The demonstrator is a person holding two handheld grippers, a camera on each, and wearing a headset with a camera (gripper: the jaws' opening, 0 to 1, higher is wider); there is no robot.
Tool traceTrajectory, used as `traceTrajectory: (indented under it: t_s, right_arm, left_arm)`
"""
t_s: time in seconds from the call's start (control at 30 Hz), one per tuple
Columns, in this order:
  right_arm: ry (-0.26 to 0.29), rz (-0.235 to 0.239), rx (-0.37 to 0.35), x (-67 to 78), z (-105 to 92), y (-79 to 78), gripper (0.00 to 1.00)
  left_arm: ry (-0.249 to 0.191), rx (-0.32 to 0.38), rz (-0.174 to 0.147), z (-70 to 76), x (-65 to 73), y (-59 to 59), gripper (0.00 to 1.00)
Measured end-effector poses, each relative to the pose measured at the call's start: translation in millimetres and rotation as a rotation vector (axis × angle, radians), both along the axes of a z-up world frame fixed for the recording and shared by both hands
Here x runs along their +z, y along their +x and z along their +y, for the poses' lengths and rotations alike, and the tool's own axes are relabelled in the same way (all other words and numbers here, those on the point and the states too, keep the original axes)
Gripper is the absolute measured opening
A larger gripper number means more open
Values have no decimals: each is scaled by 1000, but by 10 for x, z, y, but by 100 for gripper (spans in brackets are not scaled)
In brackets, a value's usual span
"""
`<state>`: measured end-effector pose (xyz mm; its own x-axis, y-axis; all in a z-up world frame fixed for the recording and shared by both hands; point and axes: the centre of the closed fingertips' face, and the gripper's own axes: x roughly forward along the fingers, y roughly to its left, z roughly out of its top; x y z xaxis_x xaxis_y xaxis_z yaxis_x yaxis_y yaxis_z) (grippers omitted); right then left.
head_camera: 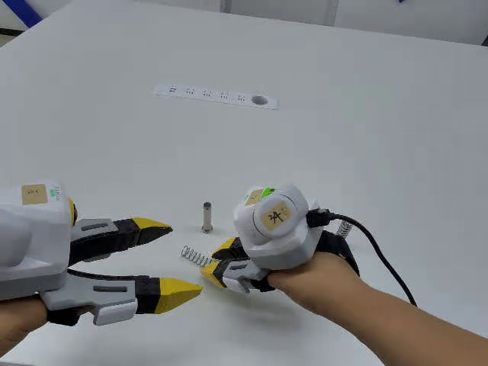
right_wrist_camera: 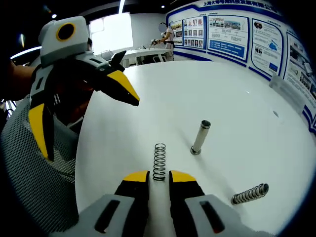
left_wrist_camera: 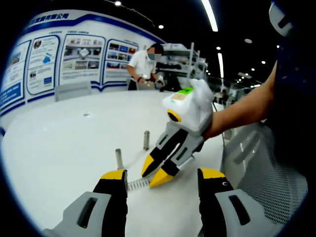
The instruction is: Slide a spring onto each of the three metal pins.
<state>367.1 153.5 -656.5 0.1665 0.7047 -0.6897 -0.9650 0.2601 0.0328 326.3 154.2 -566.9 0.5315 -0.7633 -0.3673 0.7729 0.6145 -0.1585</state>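
A small spring (head_camera: 195, 255) lies on the white table (head_camera: 343, 114), and my right gripper (head_camera: 216, 263) is shut on its near end. In the right gripper view the spring (right_wrist_camera: 159, 160) runs straight out from between the yellow tips of the right gripper (right_wrist_camera: 159, 176). A metal pin (head_camera: 207, 216) stands upright just beyond it. The left gripper view has two upright pins (left_wrist_camera: 119, 159) (left_wrist_camera: 146, 139). My left gripper (head_camera: 175, 258) hangs open to the left, its jaws wide and holding nothing. A second spring (right_wrist_camera: 250, 193) lies loose on the table.
A white power strip (head_camera: 217, 95) lies flat at the back of the table. A black cable (head_camera: 377, 248) trails from the right gripper towards the right. A person (left_wrist_camera: 143, 64) stands far off in the room.
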Motion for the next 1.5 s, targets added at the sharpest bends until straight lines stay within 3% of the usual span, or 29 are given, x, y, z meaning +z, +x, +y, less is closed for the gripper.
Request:
traceTrajectory:
  t_s: [0.33, 0.53, 0.67, 0.93, 1.07, 1.33, 1.5]
  right_arm:
    - [-11, -6, 23, 19, -57, -39, 11]
    - [4, -10, 49, 226, -76, -125, 11]
    - [-8, -18, 83, 381, -105, -195, 11]
    - [-59, -2, 152, 572, -174, -354, 11]
    - [-69, 6, 172, 639, -180, -415, 11]
    - [-92, 39, 200, 643, -182, -520, 11]
    - [-102, 51, 215, 650, -194, -562, 11]
  left_arm:
    - [6, 2, 6, 15, -31, -4, 58]
    - [22, -6, 9, 14, -77, -5, 57]
    - [60, -29, 12, -2, -157, -18, 56]
    - [135, -78, -39, -13, -182, -19, 48]
    - [188, -110, -86, -7, -198, -12, 39]
    - [273, -188, -169, -40, -223, -39, 23]
    - [293, -231, -179, -67, -245, -81, 14]
